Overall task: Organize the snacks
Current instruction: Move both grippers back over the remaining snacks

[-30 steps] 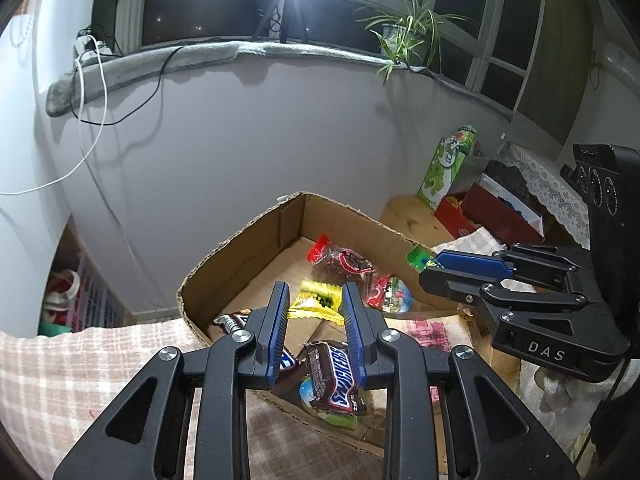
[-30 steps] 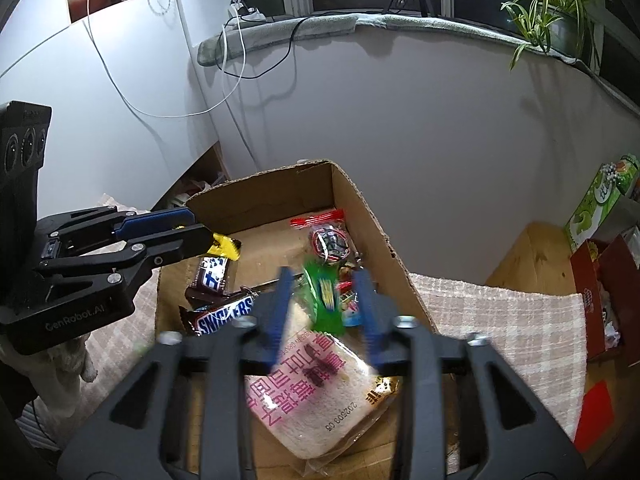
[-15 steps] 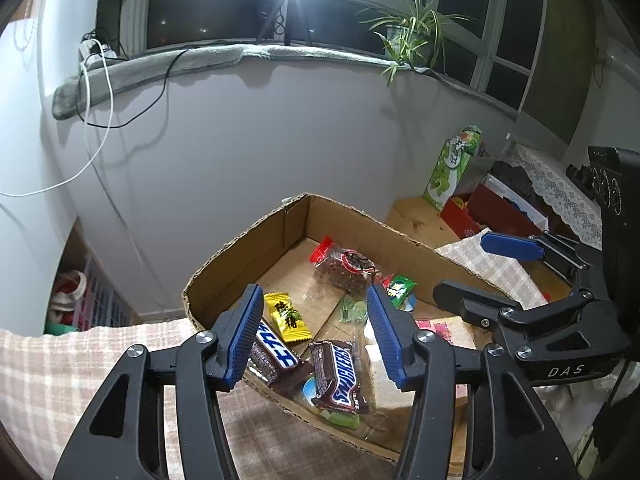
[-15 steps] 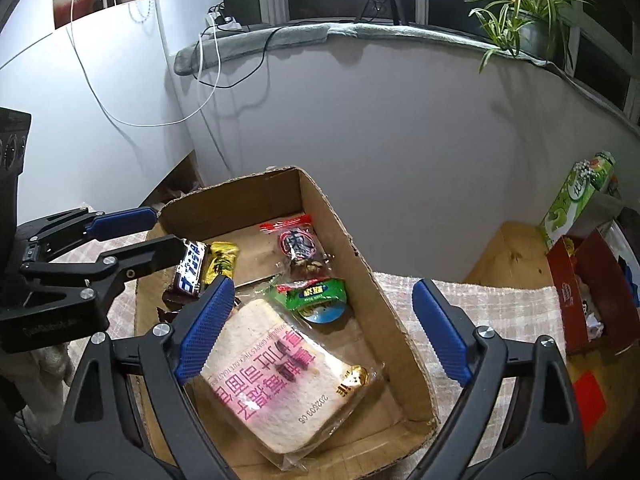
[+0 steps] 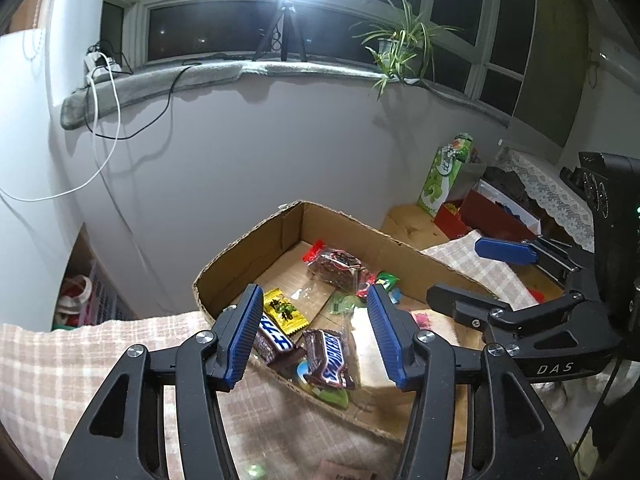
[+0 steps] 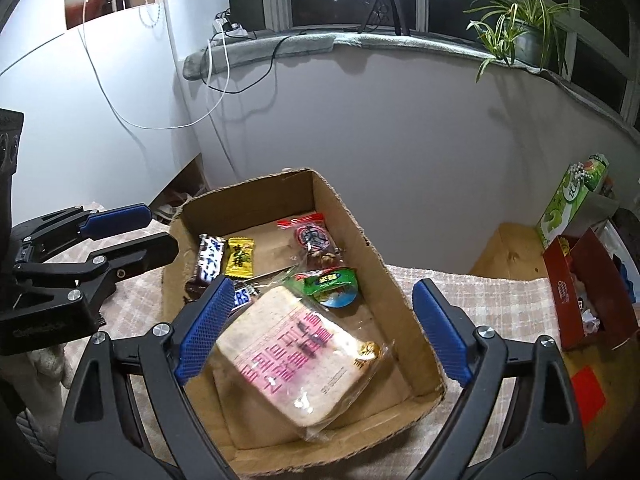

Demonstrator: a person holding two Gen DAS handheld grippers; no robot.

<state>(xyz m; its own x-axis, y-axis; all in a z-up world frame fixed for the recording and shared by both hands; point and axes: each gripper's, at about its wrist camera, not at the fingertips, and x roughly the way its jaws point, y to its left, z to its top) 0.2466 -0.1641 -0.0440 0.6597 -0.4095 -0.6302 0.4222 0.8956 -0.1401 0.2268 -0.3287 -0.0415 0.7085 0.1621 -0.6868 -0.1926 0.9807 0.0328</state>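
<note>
Currently both the left gripper (image 5: 316, 336) and right gripper (image 6: 324, 328) hang open and empty above the cardboard box (image 6: 376, 256), where bread bag (image 6: 296, 344), Snickers (image 5: 330, 358) and yellow candy (image 6: 240, 257) lie. We judge any next snack should drop into the bare corner.

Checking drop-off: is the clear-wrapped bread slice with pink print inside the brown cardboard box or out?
In. The clear-wrapped bread slice with pink print lies flat on the floor of the brown cardboard box, enclosed by its walls, with no gripper touching it.
</note>
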